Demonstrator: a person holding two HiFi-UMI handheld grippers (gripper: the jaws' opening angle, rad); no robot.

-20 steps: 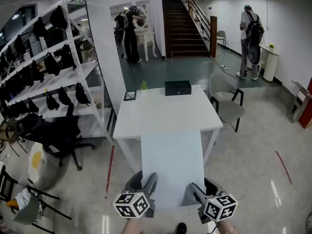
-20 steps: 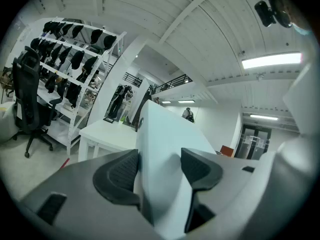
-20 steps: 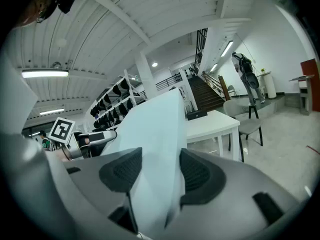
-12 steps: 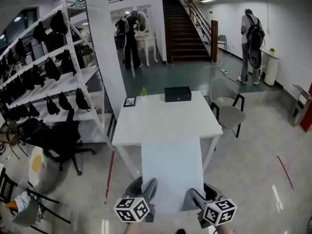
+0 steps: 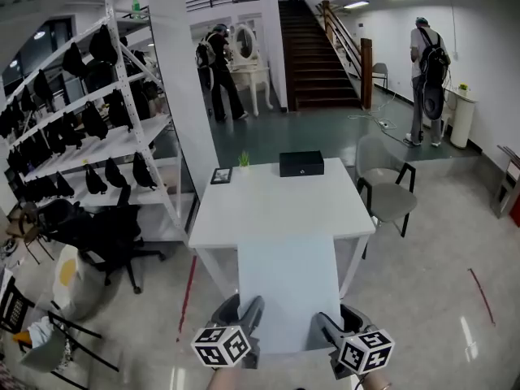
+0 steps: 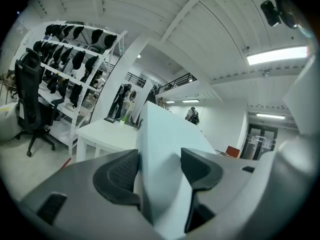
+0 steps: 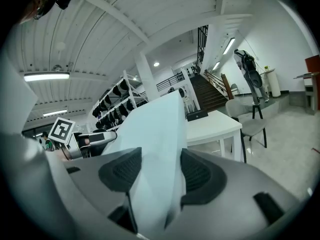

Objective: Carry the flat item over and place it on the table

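Observation:
A flat pale-white board (image 5: 288, 287) is held level in front of me, its far edge reaching over the near edge of the white table (image 5: 244, 205). My left gripper (image 5: 248, 317) is shut on the board's near left corner. My right gripper (image 5: 327, 327) is shut on the near right corner. In the left gripper view the board (image 6: 165, 144) stands edge-on between the dark ribbed pads (image 6: 121, 173) of the left gripper (image 6: 160, 170). The right gripper view shows the board (image 7: 157, 131) clamped the same way in the right gripper (image 7: 157, 173).
On the table's far edge sit a black box (image 5: 301, 164), a small picture frame (image 5: 220, 176) and a tiny green plant (image 5: 243, 160). A grey chair (image 5: 388, 193) stands right of the table. A shelf rack (image 5: 89, 136) and black office chair (image 5: 110, 234) stand left. People stand far behind.
Both grippers keep their hold on the board. The table and room have shifted slightly down and right in the head view; the board's far edge still overlaps the table's near edge.

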